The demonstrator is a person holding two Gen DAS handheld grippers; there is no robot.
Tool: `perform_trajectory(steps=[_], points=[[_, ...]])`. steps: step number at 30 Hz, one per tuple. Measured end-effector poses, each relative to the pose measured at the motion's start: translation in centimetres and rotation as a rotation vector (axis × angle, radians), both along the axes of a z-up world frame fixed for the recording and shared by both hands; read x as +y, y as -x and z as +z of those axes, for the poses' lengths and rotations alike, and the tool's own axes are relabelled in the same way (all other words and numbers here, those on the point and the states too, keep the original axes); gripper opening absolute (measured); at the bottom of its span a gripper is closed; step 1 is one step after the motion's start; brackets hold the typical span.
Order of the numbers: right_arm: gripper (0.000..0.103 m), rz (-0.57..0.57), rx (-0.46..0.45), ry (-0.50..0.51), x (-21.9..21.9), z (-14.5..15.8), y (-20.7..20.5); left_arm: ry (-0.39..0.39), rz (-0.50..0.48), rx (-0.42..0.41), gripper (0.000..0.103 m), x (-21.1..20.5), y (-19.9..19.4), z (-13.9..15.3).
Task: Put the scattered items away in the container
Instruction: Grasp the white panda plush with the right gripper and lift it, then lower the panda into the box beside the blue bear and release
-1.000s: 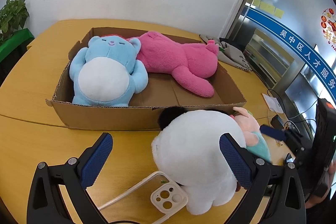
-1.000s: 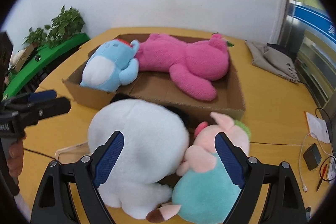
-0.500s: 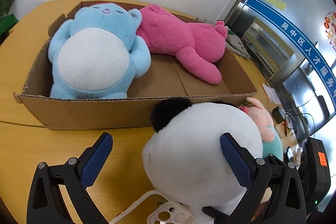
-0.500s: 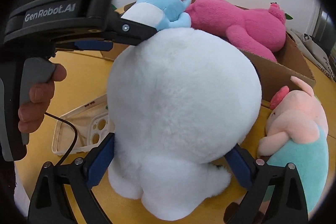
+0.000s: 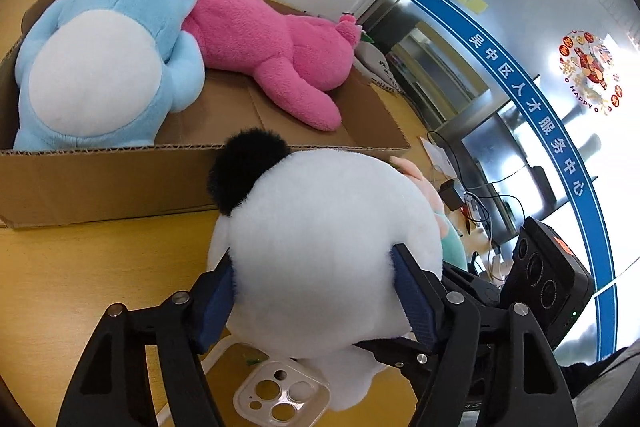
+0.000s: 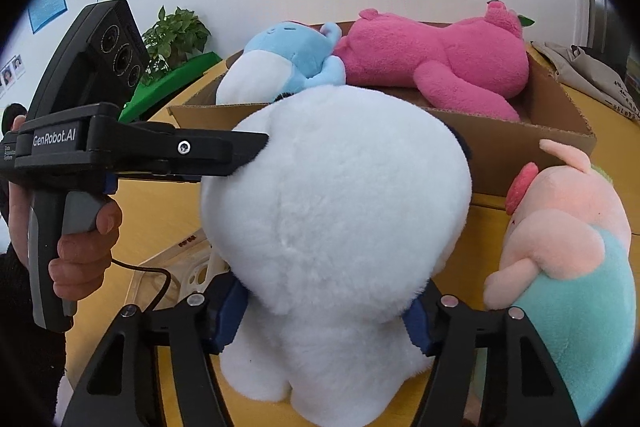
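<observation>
Both grippers clamped the white plush point(image 5: 320, 251): left gripper point(image 5: 316, 291) squeezed its upper body, right gripper point(image 6: 324, 315) its lower. It sat on the table just before the cardboard box point(image 5: 100, 175); lifting evenly would clear the wall.

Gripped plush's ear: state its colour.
Black, on the white plush's ear; clearest in the left wrist view.

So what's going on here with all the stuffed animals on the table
A person is tidying plush toys into a cardboard box. Both the left gripper and the right gripper are squeezing a big white plush that sits outside the box, by its near wall. A blue plush and a pink plush already lie inside. A pink-and-teal plush and a clear phone case remain on the table.
</observation>
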State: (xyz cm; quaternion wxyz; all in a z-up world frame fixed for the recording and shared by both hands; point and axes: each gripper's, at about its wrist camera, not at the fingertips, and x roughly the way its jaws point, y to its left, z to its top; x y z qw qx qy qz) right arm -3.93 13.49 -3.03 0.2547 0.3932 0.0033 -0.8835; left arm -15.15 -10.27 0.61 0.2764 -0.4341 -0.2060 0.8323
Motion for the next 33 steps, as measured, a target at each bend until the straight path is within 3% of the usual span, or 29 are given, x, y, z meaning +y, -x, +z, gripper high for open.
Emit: perform_trajectory(steps=[6,10,13,16,20,22,26,30,33], points=[[0.063,0.014,0.132,0.053,0.8,6.0,-0.1,0.027,0.008,0.197,0.074,0.7,-0.5,8.2],[0.063,0.019,0.235,0.078,1.3,11.2,2.7,0.06,0.026,0.307,0.074,0.9,2.8,13.6],[0.063,0.021,0.3,0.068,1.4,13.3,6.6,0.098,0.057,0.325,0.074,1.1,7.2,15.4],[0.063,0.01,0.254,0.086,1.5,12.7,12.0,0.147,0.087,0.266,0.074,1.0,12.3,14.2],[0.063,-0.018,0.098,0.075,1.2,8.0,17.4,0.171,0.108,0.107,0.072,0.7,17.5,8.4],[0.064,-0.022,-0.001,0.073,1.0,5.1,18.9,0.181,0.101,0.049,0.071,0.8,18.7,5.4],[0.064,0.007,-0.206,0.059,0.2,0.6,20.0,0.278,0.076,0.054,0.076,1.5,17.4,2.3],[0.066,0.054,-0.239,0.062,0.8,1.4,19.5,0.189,0.116,0.02,0.078,-0.5,16.6,1.8],[0.066,0.042,-0.144,0.082,3.3,4.1,18.1,0.174,0.12,0.016,0.078,-1.1,16.2,1.6]])
